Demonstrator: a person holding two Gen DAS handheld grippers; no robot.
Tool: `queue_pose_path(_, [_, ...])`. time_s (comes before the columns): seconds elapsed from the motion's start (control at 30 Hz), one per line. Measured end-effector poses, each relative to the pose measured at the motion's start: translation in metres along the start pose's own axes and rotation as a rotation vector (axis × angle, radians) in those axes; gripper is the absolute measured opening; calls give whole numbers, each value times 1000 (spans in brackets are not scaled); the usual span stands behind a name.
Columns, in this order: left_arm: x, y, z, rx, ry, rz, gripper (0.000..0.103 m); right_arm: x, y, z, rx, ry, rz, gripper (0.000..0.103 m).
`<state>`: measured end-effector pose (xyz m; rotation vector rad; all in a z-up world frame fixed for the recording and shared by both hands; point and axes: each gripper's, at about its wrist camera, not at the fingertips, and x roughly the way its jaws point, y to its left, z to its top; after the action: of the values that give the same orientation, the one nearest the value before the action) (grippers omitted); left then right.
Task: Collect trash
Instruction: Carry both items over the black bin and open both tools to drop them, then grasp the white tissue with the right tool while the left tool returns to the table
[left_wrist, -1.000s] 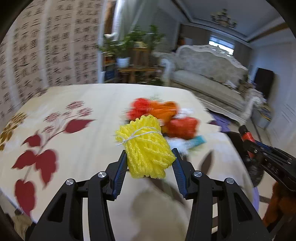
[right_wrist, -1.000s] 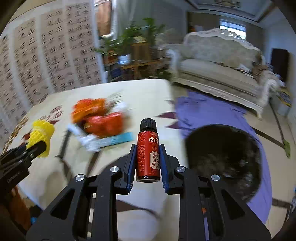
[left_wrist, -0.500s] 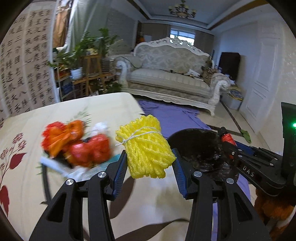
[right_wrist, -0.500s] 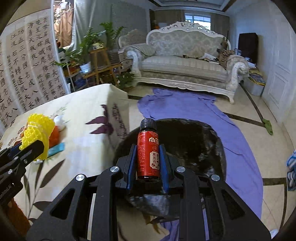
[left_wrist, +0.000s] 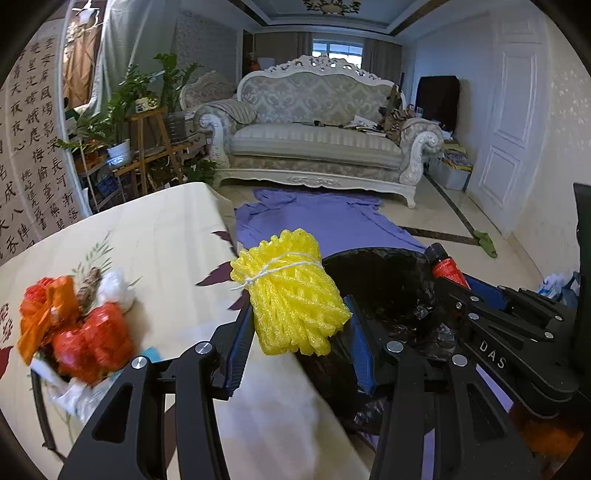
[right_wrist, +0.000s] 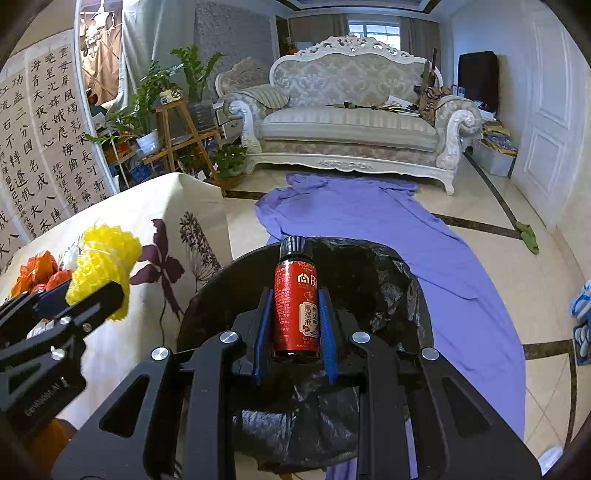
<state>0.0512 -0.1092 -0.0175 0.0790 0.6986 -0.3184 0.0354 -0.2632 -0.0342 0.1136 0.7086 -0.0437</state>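
Closest to me, over the table's edge, the left gripper (left_wrist: 299, 332) pinches a yellow foam net bundle (left_wrist: 291, 295) tied with white string; its blue pads press the bundle's sides, and the bundle's lower end hides how deep it sits between them. Just beside it, the right gripper (right_wrist: 294, 314) clamps a small red bottle (right_wrist: 296, 310) with a black cap, upright between nearly closed fingers; the label's print is too small to read. Below the bottle gapes a bin lined with a black bag (right_wrist: 373, 280), its near rim covered by the gripper frame and its bottom lost in shadow. On the floral tablecloth (left_wrist: 166, 236) to the left lies a blurred heap of orange and red net scraps (left_wrist: 74, 325) with something white among them; I cannot tell the pieces apart. Beyond the bin a purple cloth (right_wrist: 369, 218) spreads over the tiled floor, its near part hidden behind the bin. Farther back stands an ornate sofa (right_wrist: 351, 125).
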Motion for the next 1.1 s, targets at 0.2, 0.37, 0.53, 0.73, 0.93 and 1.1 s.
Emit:
queue_pose_path(0.2, [15,-10,3,34,7,2,48,11,-8,4,14,3,-6,24])
queue_pose_path(0.37, [23,-1,4,10,35,8,68,16,-17,5,36,-3,-22,37])
queue_pose_path(0.53, [18,3,4,-13,23,14,76,13,-20,7,45,-9,-39,44])
queue_pose_path(0.73, [7,8,2,-39,15,28,77,3,-17,5,47,-32,-57,60])
queue_pose_path(0.93, [-11,25,-6,-70,13,68,77,-3,-3,0,43,-16,-15,64])
queue_pose_path(1.1, [-29,45,-17,-101,19,119,77,-7,18,-5,20,6,23,64])
